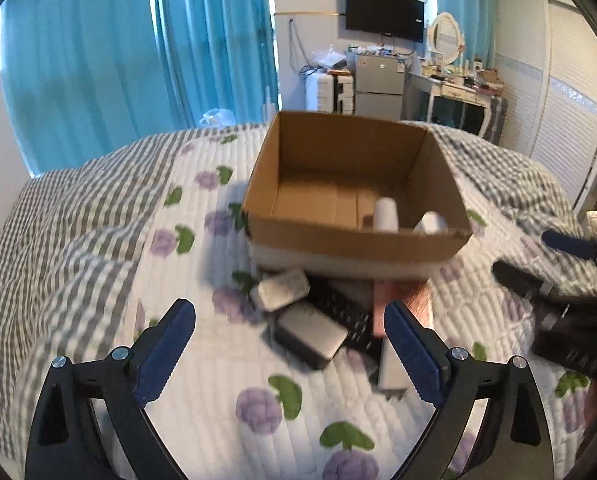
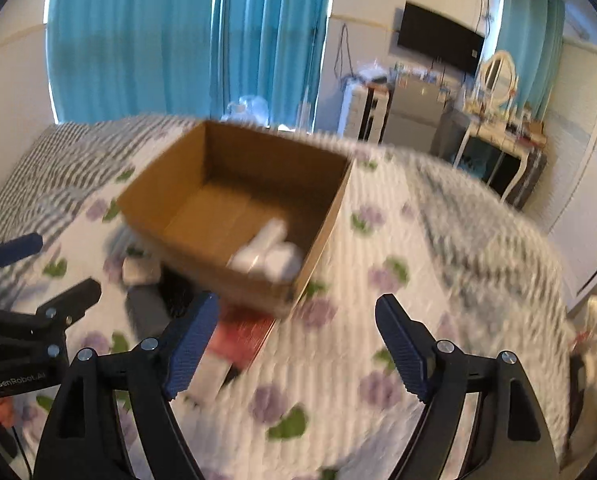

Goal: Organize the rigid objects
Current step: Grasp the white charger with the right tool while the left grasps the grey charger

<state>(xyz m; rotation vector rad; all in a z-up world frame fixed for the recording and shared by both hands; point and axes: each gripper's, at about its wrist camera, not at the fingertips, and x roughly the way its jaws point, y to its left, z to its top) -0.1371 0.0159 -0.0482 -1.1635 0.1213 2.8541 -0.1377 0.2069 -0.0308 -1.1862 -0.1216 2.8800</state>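
An open cardboard box (image 1: 338,240) sits on the bed and holds two white cylinders (image 1: 386,214). In front of it lie a silver tin (image 1: 284,290), a grey rounded case (image 1: 310,336), a black remote (image 1: 346,314), a reddish flat box (image 1: 398,300) and a white flat piece (image 1: 392,372). My left gripper (image 1: 290,316) is open above this pile, empty. My right gripper (image 2: 296,312) is open and empty, to the right of the pile near the box's corner (image 2: 298,288); it also shows at the right edge of the left wrist view (image 1: 538,264). The right wrist view is blurred.
The bed has a white quilt with purple flowers (image 1: 258,404) and a grey checked blanket (image 1: 78,208). Blue curtains (image 1: 138,40), a small fridge (image 1: 378,84), a dressing table (image 1: 454,92) and a wardrobe (image 1: 558,100) stand beyond the bed.
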